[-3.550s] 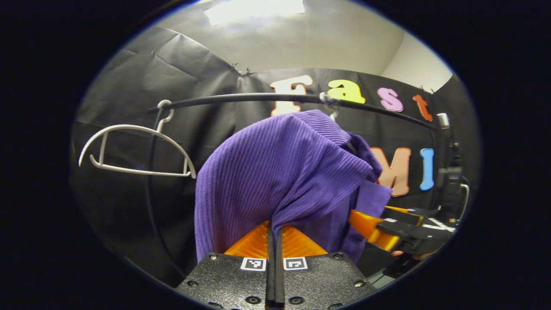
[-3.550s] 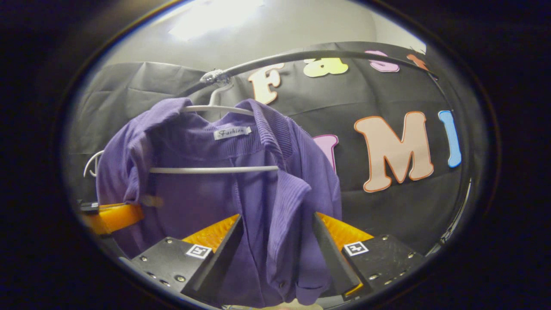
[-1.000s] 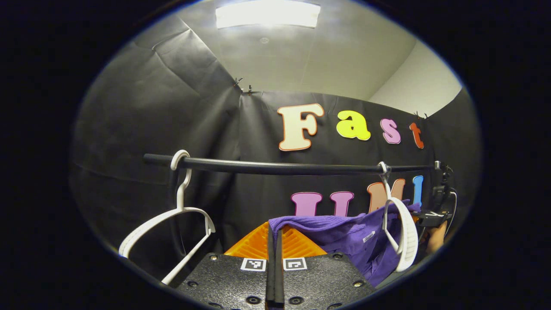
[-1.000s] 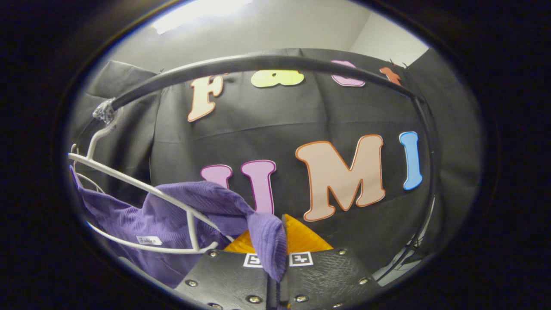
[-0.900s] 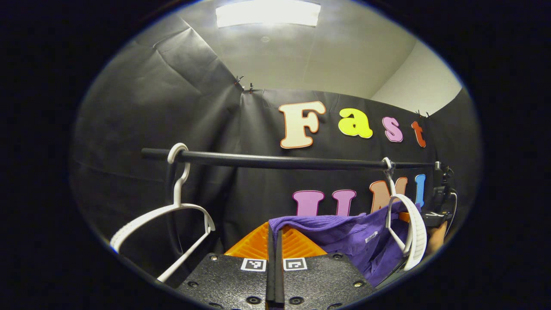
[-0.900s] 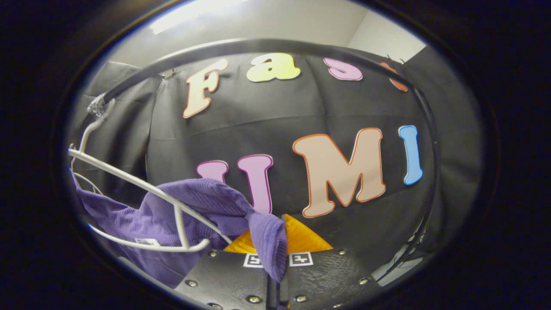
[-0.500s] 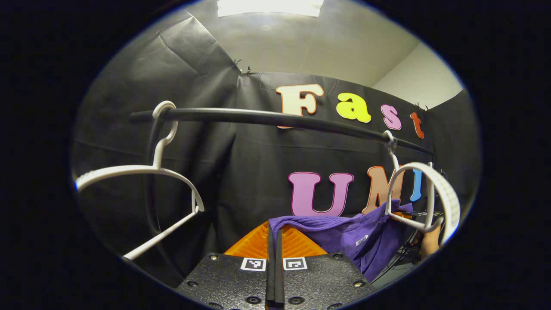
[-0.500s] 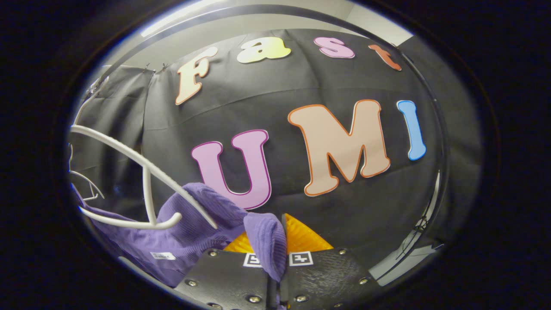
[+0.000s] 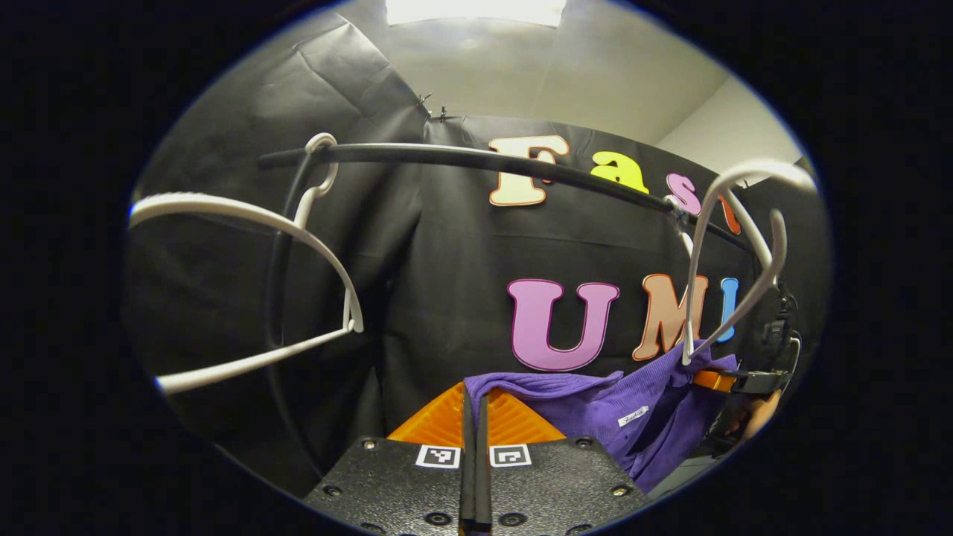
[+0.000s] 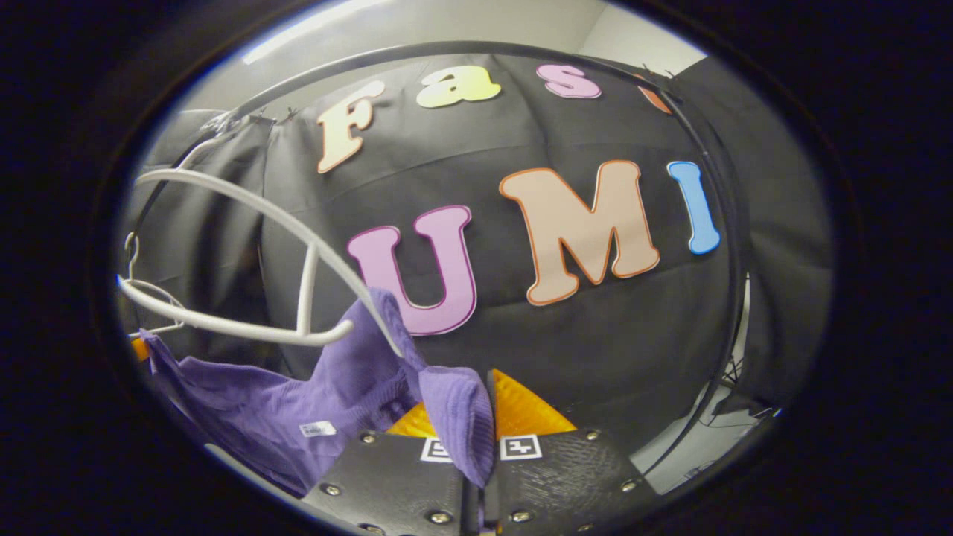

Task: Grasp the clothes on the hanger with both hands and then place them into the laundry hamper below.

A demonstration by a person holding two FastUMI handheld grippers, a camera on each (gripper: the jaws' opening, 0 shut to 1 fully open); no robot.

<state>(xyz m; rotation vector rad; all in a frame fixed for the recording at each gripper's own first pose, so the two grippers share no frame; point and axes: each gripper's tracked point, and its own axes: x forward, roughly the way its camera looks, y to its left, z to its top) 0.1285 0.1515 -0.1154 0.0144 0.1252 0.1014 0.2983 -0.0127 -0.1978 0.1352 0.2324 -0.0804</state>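
Note:
The purple ribbed garment (image 9: 595,406) is stretched low between my two grippers. In the left gripper view, my left gripper (image 9: 474,394) is shut on one end of it. At the far right of that view, the right gripper (image 9: 733,381) and a hand hold the other end. In the right gripper view, my right gripper (image 10: 488,402) is shut on a fold of the garment (image 10: 298,394). The white hanger (image 10: 246,275) hangs tilted from the rail above the cloth. One arm tip of the hanger (image 9: 733,246) still touches the fabric.
A black clothes rail (image 9: 476,160) runs across above both grippers. An empty second white hanger (image 9: 246,223) hangs at the rail's left end. A black upright of the rack (image 10: 733,298) stands at the right. Black cloth walls close in behind.
Both grippers have come down with the garment. It has slid off most of the hanger, which has swung up and tilted. The rail now sits higher in both views.

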